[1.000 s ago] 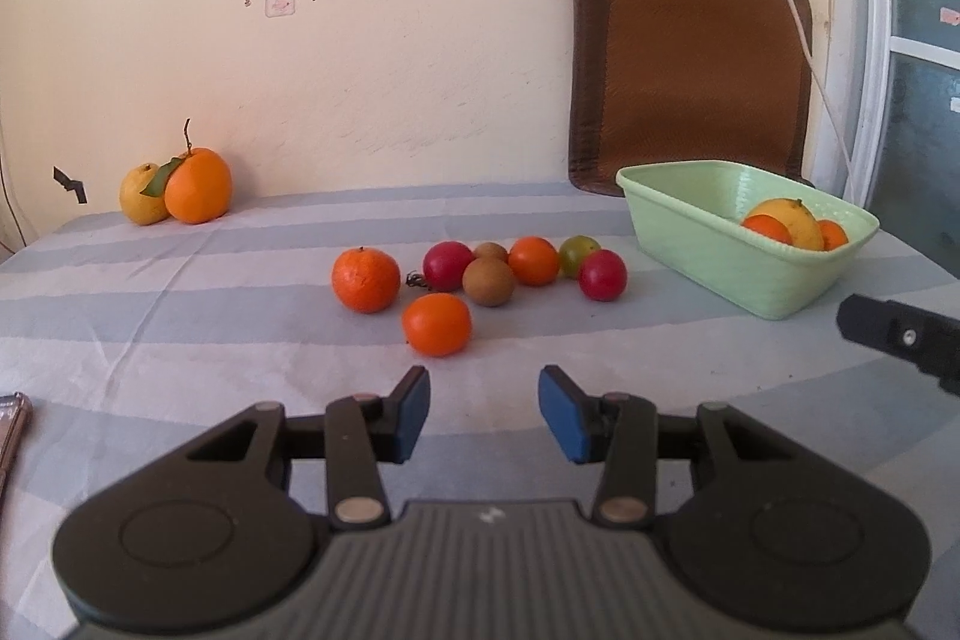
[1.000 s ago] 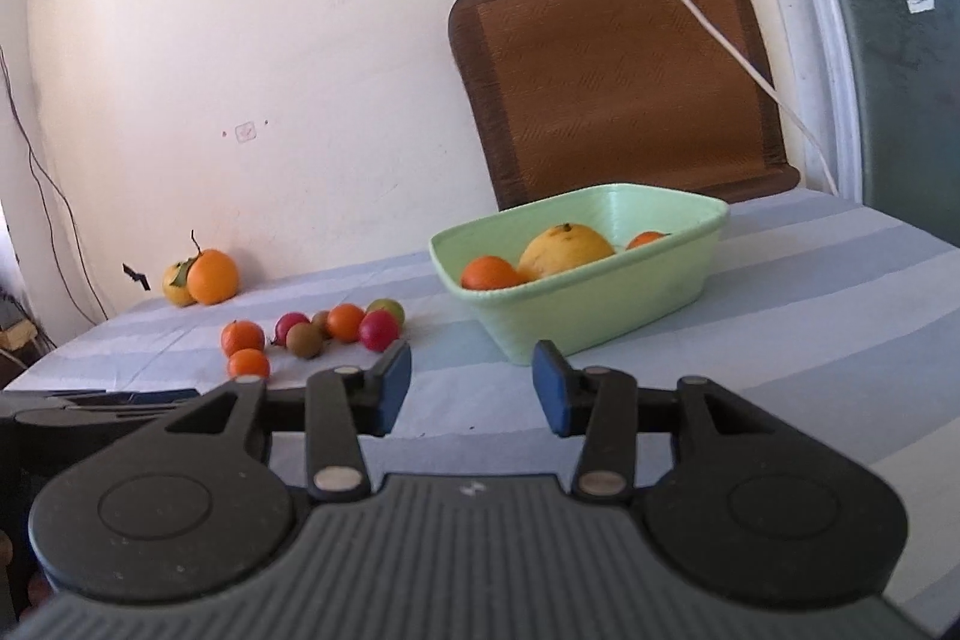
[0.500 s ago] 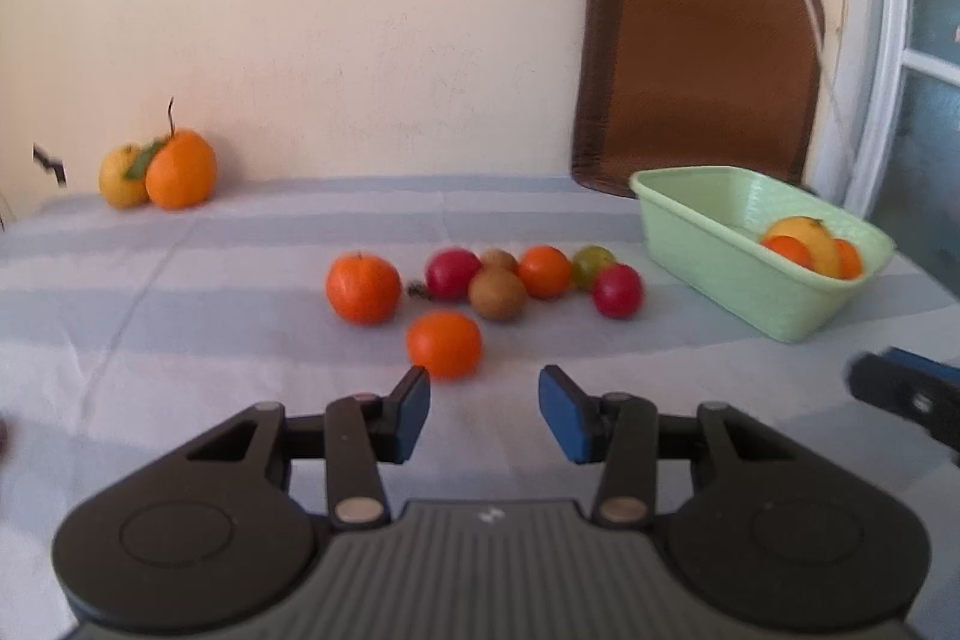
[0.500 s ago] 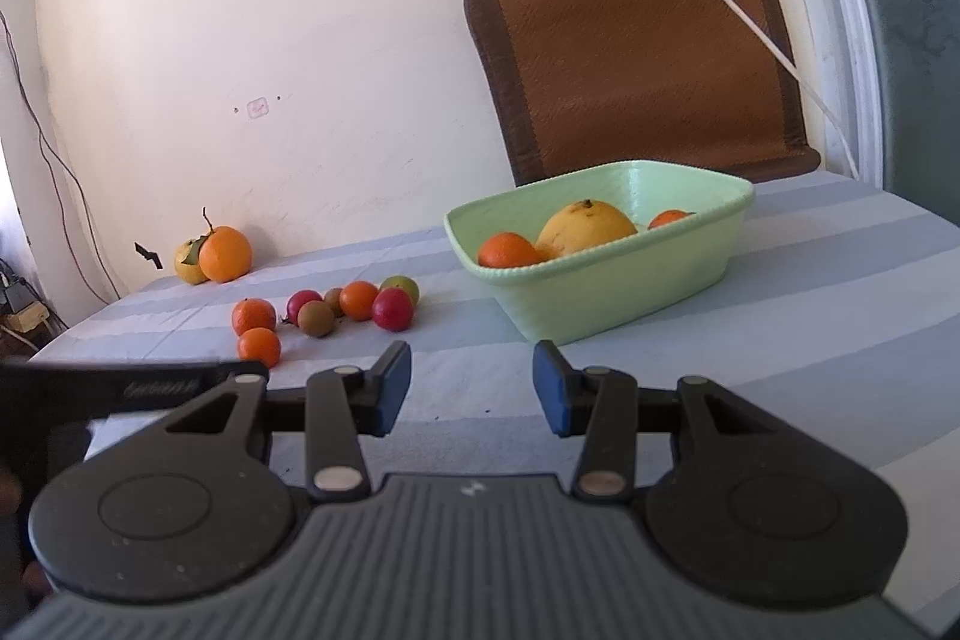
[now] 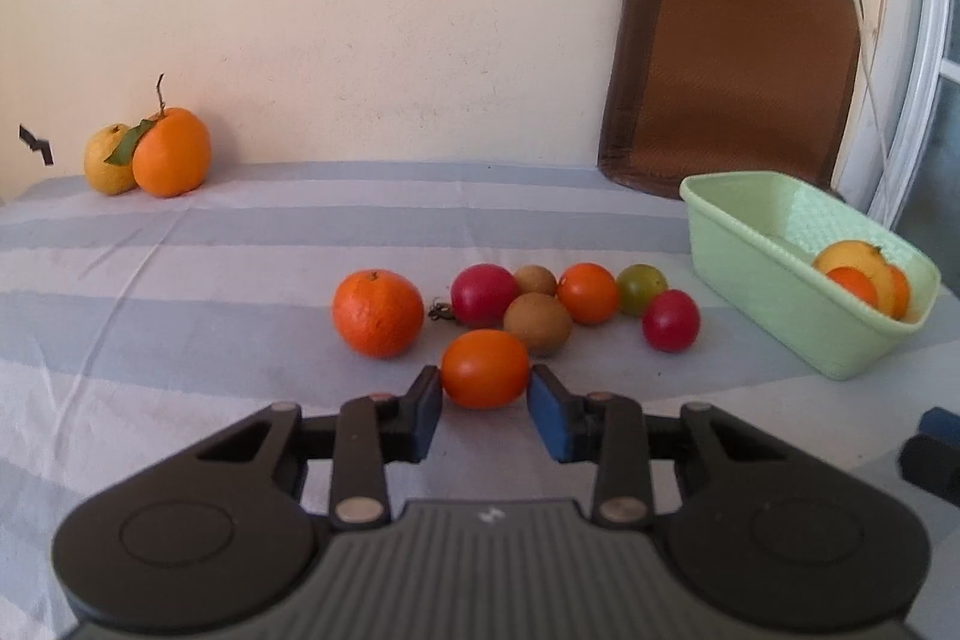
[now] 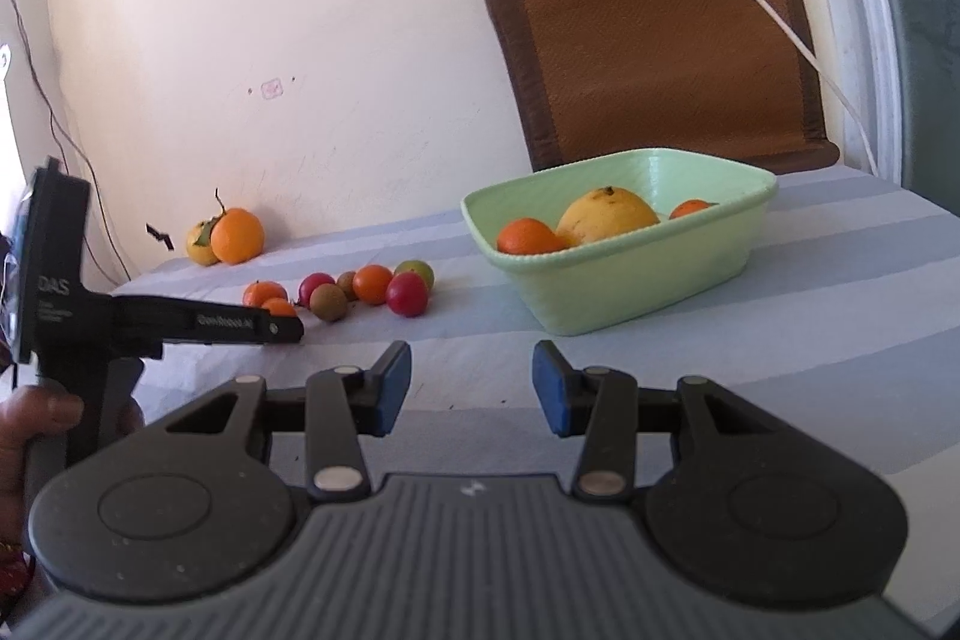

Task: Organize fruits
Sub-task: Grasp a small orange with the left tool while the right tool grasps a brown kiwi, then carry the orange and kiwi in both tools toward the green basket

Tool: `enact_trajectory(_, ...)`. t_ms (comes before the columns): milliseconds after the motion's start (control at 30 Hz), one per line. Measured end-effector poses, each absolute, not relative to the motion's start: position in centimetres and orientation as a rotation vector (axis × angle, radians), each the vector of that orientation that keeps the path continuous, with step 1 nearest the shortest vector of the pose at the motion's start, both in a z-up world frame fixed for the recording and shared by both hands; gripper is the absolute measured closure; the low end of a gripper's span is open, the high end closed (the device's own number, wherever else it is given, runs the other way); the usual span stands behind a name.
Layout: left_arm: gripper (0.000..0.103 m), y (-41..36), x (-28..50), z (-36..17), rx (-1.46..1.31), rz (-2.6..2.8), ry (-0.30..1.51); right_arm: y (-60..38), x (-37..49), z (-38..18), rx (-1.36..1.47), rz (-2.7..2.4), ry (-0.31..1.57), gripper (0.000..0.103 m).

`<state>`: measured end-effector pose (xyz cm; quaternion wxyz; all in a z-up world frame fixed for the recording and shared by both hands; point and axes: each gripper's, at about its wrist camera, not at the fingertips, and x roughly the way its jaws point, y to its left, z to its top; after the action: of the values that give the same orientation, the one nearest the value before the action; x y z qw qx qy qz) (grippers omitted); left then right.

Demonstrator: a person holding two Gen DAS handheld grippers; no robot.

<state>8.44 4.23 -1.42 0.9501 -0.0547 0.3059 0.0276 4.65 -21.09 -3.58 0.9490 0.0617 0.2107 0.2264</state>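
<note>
L gripper [image 5: 485, 400] jaws just closing, pads touching small orange [image 5: 485, 369] on striped tablecloth [image 5: 180, 316] | R gripper [image 6: 472, 381] open, empty | tip: squeeze gently, lift straight, carry to green basket [image 5: 774, 280].

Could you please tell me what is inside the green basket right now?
The green basket holds a large yellow citrus and two oranges, one mostly hidden behind the citrus. The basket floor is covered.

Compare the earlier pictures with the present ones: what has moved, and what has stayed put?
The left gripper advanced to the nearest small smooth orange fruit and its jaws have just been closing around it. The right gripper stayed open and empty. The pale green plastic basket and other fruits kept their places.
</note>
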Motion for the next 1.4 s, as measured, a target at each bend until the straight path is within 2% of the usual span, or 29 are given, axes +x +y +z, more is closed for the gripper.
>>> enact_trajectory(167,0.071,4.9,5.6,-1.5,-0.15,0.017,0.62,-19.5,4.6,-3.5,0.066,0.525,0.437,0.056)
enact_trajectory(400,0.071,5.9,1.9,-1.3,-0.117,0.083,0.561,-12.5,7.4,-2.0,-0.105,0.673,0.425,0.057)
enact_trajectory(467,0.071,6.4,1.7,-1.3,-0.147,0.087,0.548,-10.1,8.9,-2.0,-0.146,0.698,0.438,0.058)
enact_trajectory(600,0.071,6.2,1.6,-1.2,-0.138,0.078,0.525,-6.6,11.8,-2.8,-0.217,0.683,0.488,0.072)
enact_trajectory(833,0.071,6.4,1.6,-1.2,-0.161,0.061,0.514,-4.0,13.6,-3.9,-0.323,0.617,0.498,0.072)
enact_trajectory(1067,0.071,6.3,1.6,-1.2,-0.156,0.058,0.507,-5.6,13.0,-3.8,-0.3,0.606,0.497,0.076)
enact_trajectory(1300,0.071,5.7,1.7,-1.3,-0.124,0.014,0.531,-11.9,7.5,-3.3,-0.182,0.605,0.476,0.078)
enact_trajectory(1367,0.071,5.4,1.9,-1.4,-0.115,-0.006,0.552,-14.0,6.0,-3.4,-0.153,0.599,0.481,0.081)
enact_trajectory(1400,0.071,5.2,1.9,-1.4,-0.105,-0.015,0.556,-14.9,5.3,-3.3,-0.138,0.592,0.48,0.091)
